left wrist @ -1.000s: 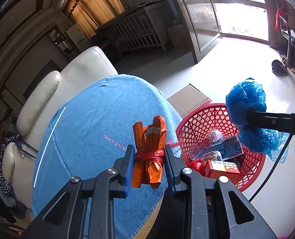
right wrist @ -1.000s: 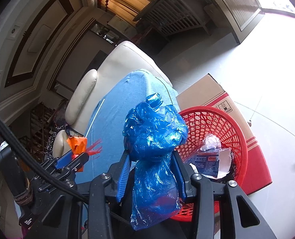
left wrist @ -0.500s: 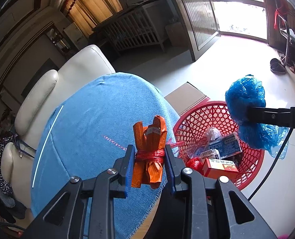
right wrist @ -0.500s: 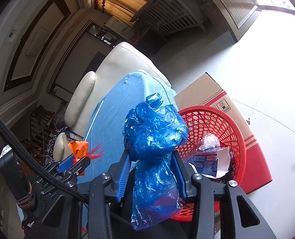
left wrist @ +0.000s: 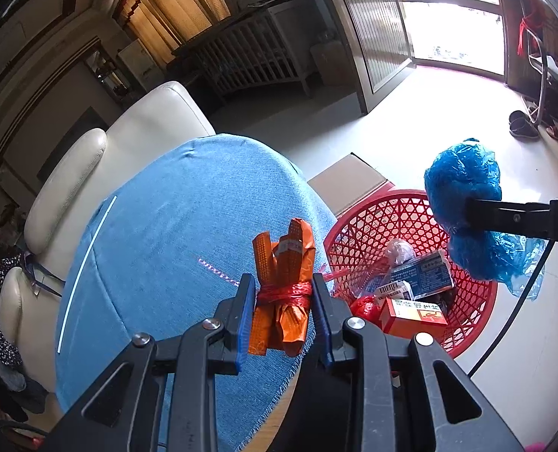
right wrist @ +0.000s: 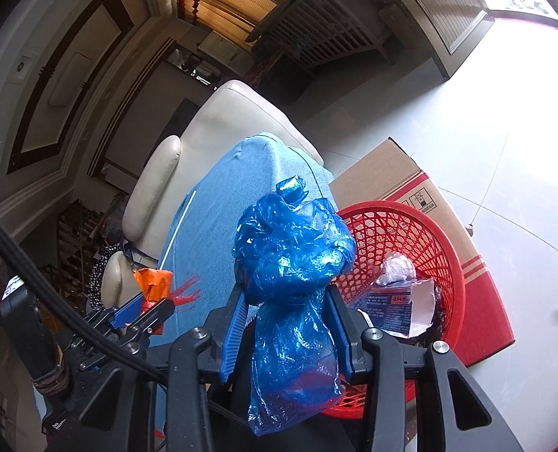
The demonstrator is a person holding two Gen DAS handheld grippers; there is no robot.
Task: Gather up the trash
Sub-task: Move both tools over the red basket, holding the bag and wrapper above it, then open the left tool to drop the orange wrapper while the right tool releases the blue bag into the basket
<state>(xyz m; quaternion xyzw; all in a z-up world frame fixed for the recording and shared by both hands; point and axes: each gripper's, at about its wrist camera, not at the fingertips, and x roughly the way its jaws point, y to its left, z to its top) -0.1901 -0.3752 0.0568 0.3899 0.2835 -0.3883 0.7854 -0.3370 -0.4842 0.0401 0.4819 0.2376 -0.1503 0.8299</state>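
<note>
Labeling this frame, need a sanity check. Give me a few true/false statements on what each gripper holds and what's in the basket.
1. The left gripper is shut on an orange bundle. True.
2. The right gripper is empty. False: it is shut on a blue bag.
3. The red basket is empty. False: it holds boxes and other trash.
4. A cardboard carton sits right behind the basket. True.
5. The blue bag lies in the basket. False: it is held above it.
</note>
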